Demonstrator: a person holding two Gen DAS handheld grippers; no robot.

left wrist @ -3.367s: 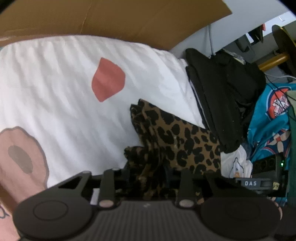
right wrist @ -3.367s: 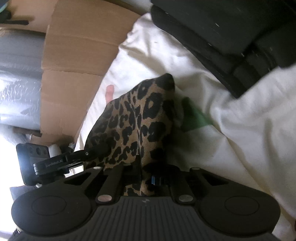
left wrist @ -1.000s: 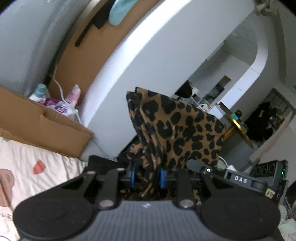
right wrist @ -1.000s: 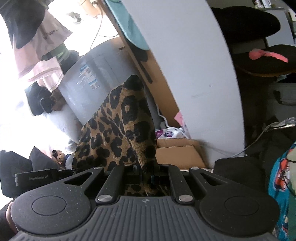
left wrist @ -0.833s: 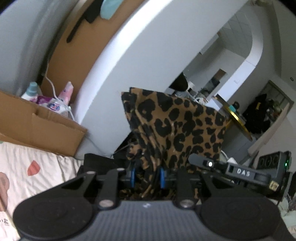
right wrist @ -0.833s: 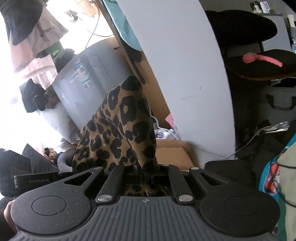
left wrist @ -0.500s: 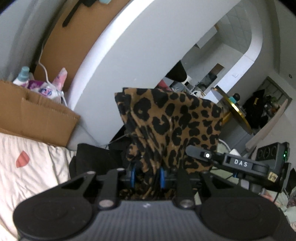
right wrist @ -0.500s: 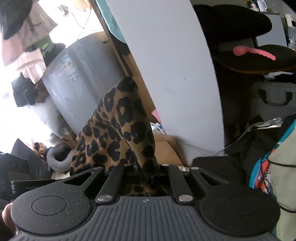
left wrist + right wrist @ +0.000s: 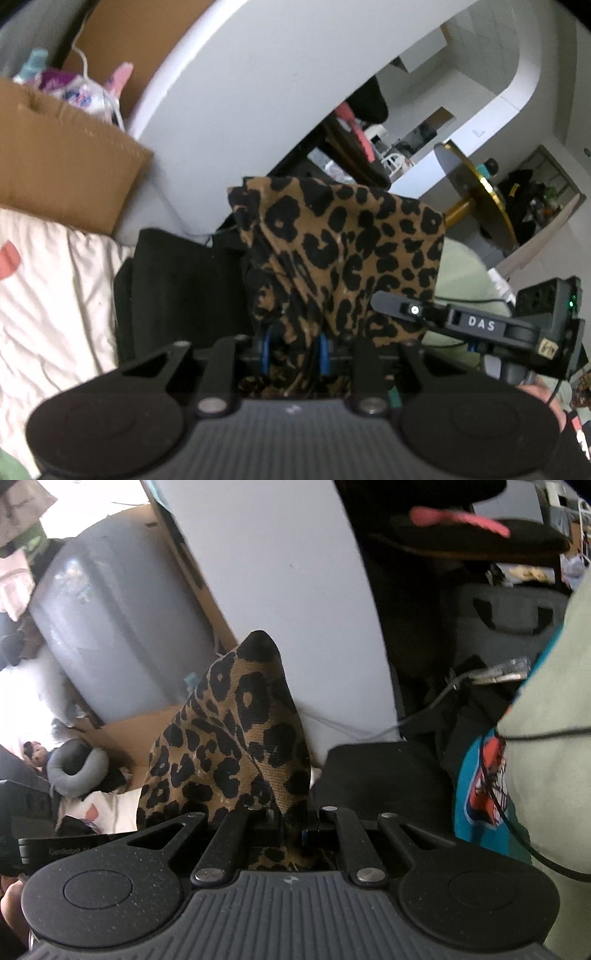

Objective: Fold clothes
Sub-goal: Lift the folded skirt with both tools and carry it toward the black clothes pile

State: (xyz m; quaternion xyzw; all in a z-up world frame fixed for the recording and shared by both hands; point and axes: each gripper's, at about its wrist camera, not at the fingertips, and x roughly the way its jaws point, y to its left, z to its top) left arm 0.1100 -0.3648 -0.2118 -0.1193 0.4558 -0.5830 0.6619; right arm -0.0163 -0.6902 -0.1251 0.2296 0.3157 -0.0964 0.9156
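Both tools pinch the leopard-print garment [image 9: 343, 258] — left gripper [image 9: 293, 349] on a thick bunch, right gripper [image 9: 293, 821] on a thin edge — holding it spread for laying on the bedsheet [image 9: 48, 295].

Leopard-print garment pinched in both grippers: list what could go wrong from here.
1. The left gripper clamps a thick bunch of the leopard-print garment; layers may slip loose or fold unevenly.
2. The right gripper holds only a narrow edge, which could pull free.
3. The black clothes lie on the bedsheet right below; the hanging fabric might drag across them or land on them.
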